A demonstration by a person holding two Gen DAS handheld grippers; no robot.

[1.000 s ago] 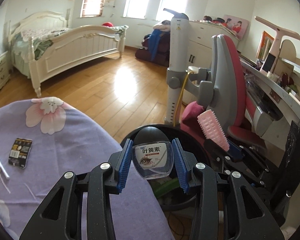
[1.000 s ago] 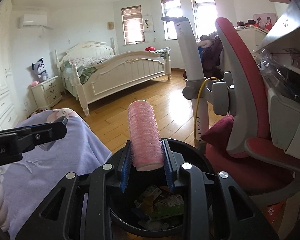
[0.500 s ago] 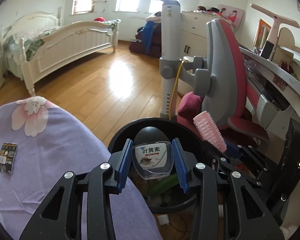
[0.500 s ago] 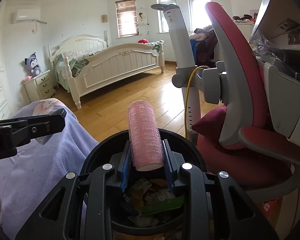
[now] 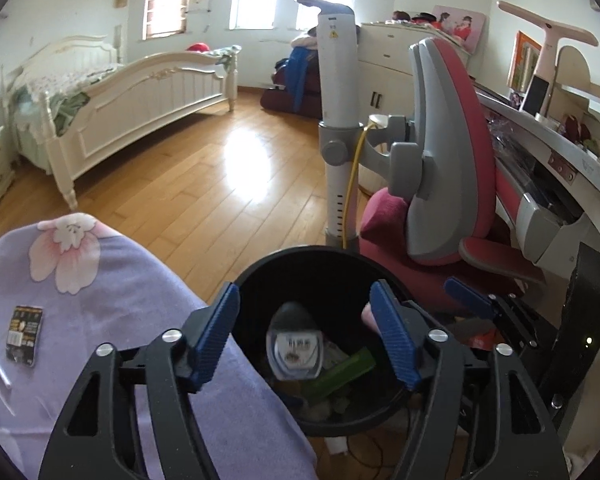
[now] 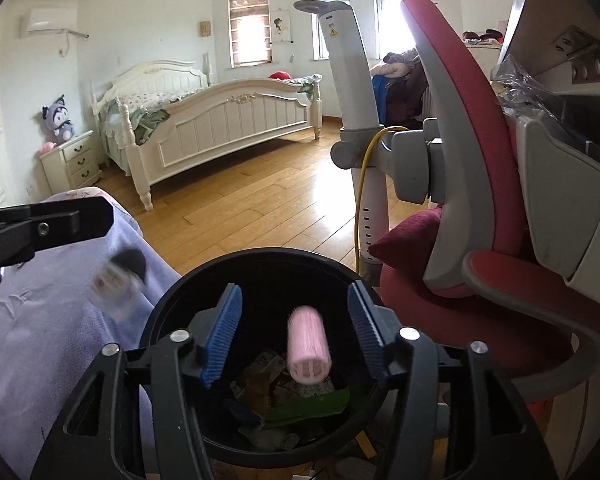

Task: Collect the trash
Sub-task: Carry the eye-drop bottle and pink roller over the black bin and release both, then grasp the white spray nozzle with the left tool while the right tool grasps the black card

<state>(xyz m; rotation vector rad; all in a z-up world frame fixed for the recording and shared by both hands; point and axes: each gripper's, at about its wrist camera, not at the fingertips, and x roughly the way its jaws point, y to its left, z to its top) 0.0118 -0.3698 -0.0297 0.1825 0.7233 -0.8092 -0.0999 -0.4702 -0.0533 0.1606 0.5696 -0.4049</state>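
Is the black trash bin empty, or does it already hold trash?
Holds trash. The right wrist view shows crumpled wrappers and a green packet at the bottom of the black bin; how full, cannot tell.

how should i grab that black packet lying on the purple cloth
The black packet lies flat on the purple cloth, long axis running roughly away from the camera. Probably best from straight above, fingers across its two long edges near the middle, since the short width fits between the pads. It is thin, so press into the soft cloth to get under the edges.
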